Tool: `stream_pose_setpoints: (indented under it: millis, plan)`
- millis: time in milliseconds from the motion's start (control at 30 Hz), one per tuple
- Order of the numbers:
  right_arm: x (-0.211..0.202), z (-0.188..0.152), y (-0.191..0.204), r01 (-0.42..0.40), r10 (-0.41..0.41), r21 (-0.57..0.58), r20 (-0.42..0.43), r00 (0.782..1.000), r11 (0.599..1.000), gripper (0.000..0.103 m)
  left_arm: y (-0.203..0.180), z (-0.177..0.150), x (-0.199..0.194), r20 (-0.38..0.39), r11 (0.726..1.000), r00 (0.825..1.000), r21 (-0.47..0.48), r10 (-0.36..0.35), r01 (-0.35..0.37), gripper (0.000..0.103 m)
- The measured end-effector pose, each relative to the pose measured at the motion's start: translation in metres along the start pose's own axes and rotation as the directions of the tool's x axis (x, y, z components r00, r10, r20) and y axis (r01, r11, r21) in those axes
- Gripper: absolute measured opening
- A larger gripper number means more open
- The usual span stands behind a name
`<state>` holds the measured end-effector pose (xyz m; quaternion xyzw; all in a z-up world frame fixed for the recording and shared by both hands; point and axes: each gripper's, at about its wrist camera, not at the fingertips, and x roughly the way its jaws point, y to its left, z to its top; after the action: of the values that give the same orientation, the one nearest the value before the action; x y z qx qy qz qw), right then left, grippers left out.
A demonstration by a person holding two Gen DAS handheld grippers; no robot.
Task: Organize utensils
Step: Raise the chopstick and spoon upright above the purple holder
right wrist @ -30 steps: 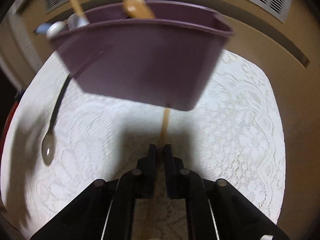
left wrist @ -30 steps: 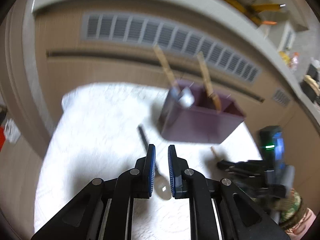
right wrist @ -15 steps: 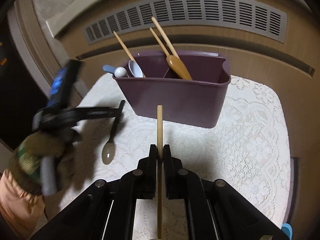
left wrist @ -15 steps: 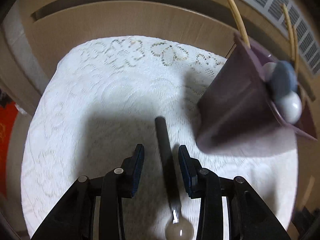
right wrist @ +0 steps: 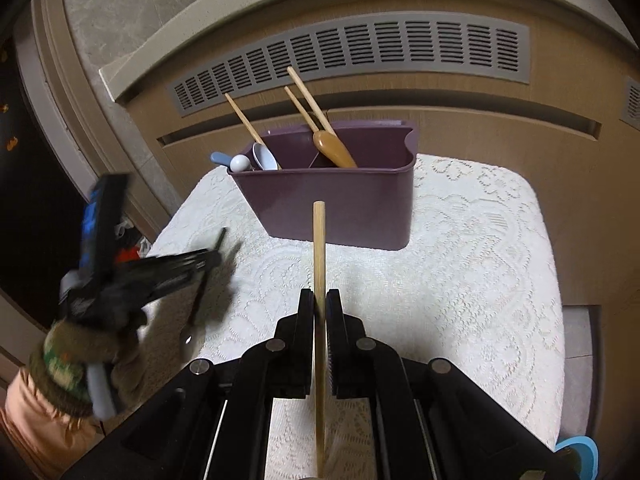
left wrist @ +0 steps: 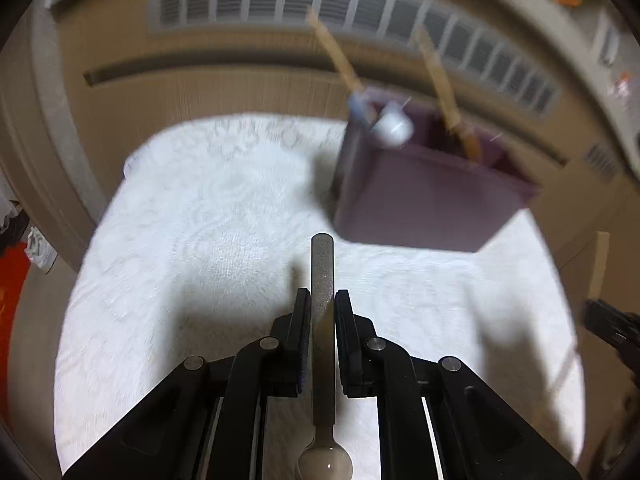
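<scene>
A purple divided caddy (right wrist: 340, 200) (left wrist: 420, 200) stands at the back of the white lace cloth, holding wooden spoons, chopsticks and pale spoons. My left gripper (left wrist: 322, 300) (right wrist: 212, 258) has its jaws closing on the dark handle of a metal spoon (left wrist: 322, 264) (right wrist: 200, 292). The pads press the handle, and the spoon's bowl lies back toward the camera. The spoon hangs above the cloth, left of the caddy. My right gripper (right wrist: 319, 300) is shut on a thin wooden stick (right wrist: 319, 248), which points at the caddy's front wall from a short way off.
The lace-covered table (right wrist: 460, 280) ends at rounded edges on all sides. A wood-panelled wall with a grey vent grille (right wrist: 360, 48) rises close behind the caddy. A person's gloved hand and sleeve (right wrist: 68, 364) hold the left gripper. A blue object (right wrist: 576, 452) shows at the bottom right.
The left jaws, open around the spoon handle half a second ago, have shut on it and the spoon is off the cloth. The right gripper has drawn up and back with the stick.
</scene>
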<state>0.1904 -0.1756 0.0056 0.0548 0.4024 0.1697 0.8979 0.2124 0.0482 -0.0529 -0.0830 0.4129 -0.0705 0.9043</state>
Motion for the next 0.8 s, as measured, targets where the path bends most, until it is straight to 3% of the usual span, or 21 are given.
stream_pose_setpoints:
  millis: [100,167,300,433,600,667,733,800]
  plan:
    - [-0.017,-0.001,0.004,-0.001,0.001,0.001,0.043,0.999,1.0,0.007,-0.009,0.012,-0.047,0.104,0.998,0.992,0.007,-0.065,0.064,0.012]
    - [-0.033,0.002,0.009,-0.006,0.006,-0.001,0.085,0.996,1.0,0.007,-0.019,0.024,-0.078,0.18,0.995,0.978,0.033,-0.104,0.099,0.012]
    - [-0.071,0.019,0.017,-0.01,0.014,-0.02,0.201,0.98,1.0,0.007,-0.047,0.057,-0.135,0.333,0.983,0.927,0.12,-0.171,0.139,0.012]
    - [-0.11,0.061,0.028,0.036,-0.012,-0.066,0.336,0.942,0.997,0.007,-0.071,0.109,-0.174,0.464,0.971,0.858,0.189,-0.219,0.145,0.012]
    - [-0.142,0.121,0.04,0.104,-0.042,-0.107,0.467,0.883,0.989,0.007,-0.086,0.161,-0.185,0.559,0.96,0.784,0.226,-0.268,0.167,0.012]
    - [-0.146,0.142,0.042,0.121,-0.046,-0.12,0.5,0.865,0.985,0.007,-0.086,0.175,-0.183,0.581,0.957,0.764,0.23,-0.28,0.176,0.012]
    - [-0.142,0.159,0.041,0.14,-0.055,-0.125,0.523,0.85,0.982,0.007,-0.085,0.183,-0.171,0.589,0.957,0.756,0.223,-0.286,0.188,0.012]
    - [-0.129,0.17,0.038,0.143,-0.058,-0.125,0.521,0.851,0.982,0.007,-0.081,0.193,-0.151,0.582,0.958,0.761,0.209,-0.285,0.199,0.012]
